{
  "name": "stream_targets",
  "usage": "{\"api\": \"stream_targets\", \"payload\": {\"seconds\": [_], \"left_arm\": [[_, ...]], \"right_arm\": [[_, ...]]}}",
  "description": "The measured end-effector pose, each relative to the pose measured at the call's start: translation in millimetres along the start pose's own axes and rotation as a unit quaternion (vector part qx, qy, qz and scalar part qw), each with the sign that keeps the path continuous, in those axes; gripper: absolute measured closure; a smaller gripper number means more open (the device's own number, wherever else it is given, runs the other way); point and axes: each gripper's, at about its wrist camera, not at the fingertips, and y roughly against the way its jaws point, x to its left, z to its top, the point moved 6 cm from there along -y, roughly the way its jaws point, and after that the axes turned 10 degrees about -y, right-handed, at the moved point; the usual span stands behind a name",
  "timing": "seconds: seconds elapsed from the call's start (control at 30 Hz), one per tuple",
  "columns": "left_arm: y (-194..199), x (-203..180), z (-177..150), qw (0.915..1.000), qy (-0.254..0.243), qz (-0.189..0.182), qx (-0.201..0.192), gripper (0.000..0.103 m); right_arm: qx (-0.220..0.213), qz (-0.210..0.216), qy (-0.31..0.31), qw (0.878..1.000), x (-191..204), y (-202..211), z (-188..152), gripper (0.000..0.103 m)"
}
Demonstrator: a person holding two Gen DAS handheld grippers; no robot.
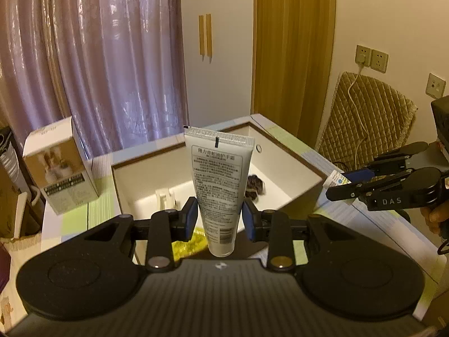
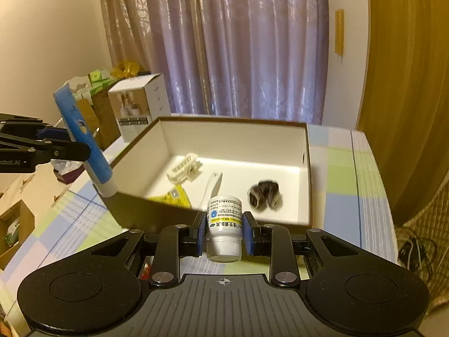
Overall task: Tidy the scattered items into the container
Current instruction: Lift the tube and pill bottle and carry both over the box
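Your left gripper [image 1: 219, 216] pinches the blue-and-white cream tube [image 1: 220, 185] crimp-up beside the white open-top box [image 2: 306, 168]; your right gripper [image 2: 223, 234] clamps the small white pill bottle [image 2: 224, 226] cap-toward-you at its near wall.

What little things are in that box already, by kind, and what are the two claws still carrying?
In the box:
Hair clip: 1
Nail clipper: 1
Yellow packet: 1
Dark hair tie: 1
Still carried:
Tube in left gripper: 1
Pill bottle in right gripper: 1
Total: 6
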Motion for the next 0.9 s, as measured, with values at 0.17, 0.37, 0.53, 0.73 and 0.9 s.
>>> {"api": "stream_targets", "payload": {"seconds": [0.17,0.37,0.53,0.73,0.9], "left_arm": [[-13,-2,16,0.9999,-0.007,0.002,-0.011,0.074],[-35,-2,32,0.9998,-0.009,0.004,-0.017,0.074],[-61,1,40,0.9998,-0.012,0.009,-0.013,0.074],[-99,1,35,1.0,0.004,-0.005,0.008,0.074],[-134,-1,29,0.9991,0.021,-0.026,0.027,0.074]], "right_arm": [[-0.008,0.001,0.015,1.0,-3,-9,16,0.073],[-0.011,0.005,0.02,1.0,-12,-26,35,0.073],[-0.005,0.01,0.021,1.0,-20,-45,47,0.073],[0.021,0.011,0.02,1.0,-31,-80,46,0.073],[0.053,0.008,0.022,0.998,-44,-113,37,0.073]]}}
